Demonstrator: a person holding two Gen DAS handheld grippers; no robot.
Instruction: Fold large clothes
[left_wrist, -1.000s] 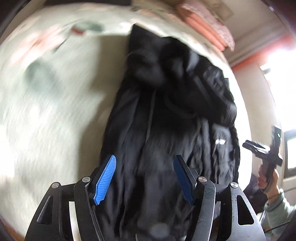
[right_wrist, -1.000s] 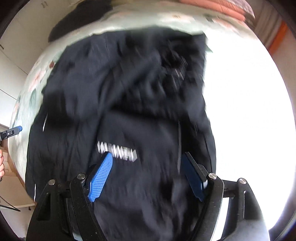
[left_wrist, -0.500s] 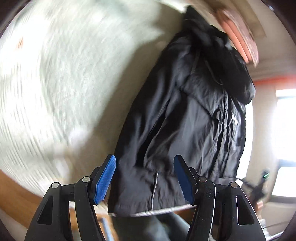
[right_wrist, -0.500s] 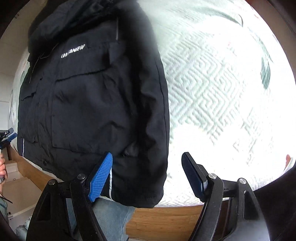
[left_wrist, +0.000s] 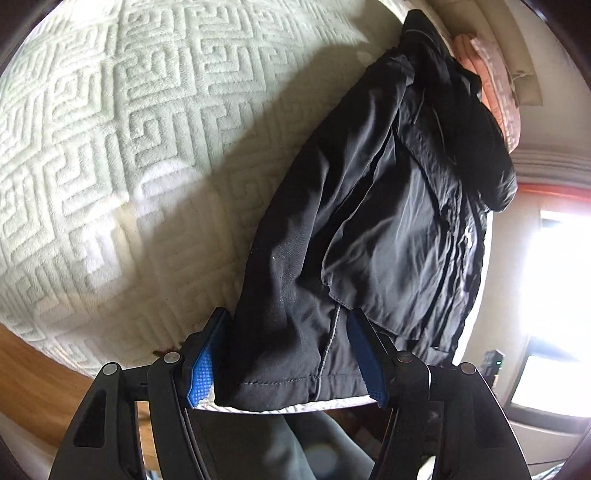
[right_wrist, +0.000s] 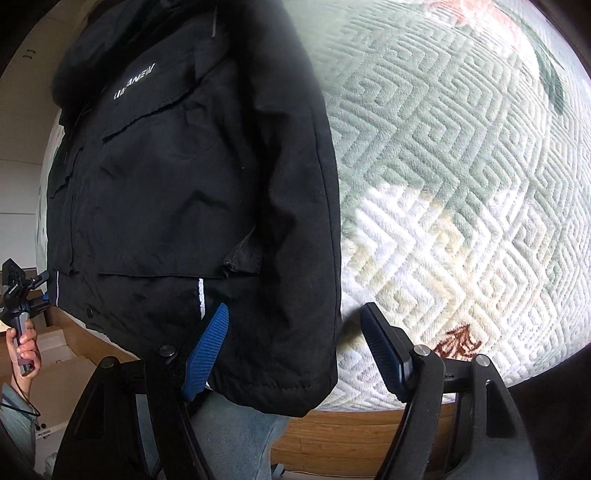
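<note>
Both pairs of blue-padded fingers (left_wrist: 202, 363) stand spread around the near hem, the right gripper's (right_wrist: 295, 350) jaws having just been closing. One black hooded nylon jacket (right_wrist: 177, 192) lies front-up on the pale maze-quilted bedspread (right_wrist: 461, 184), sleeves alongside.

- I cannot read the chest lettering on the black jacket (right_wrist: 177, 192); it is too distorted.
- The jacket's hood runs off the top edge.
- The person's hand (right_wrist: 23, 345) is cut by the left edge.
</note>
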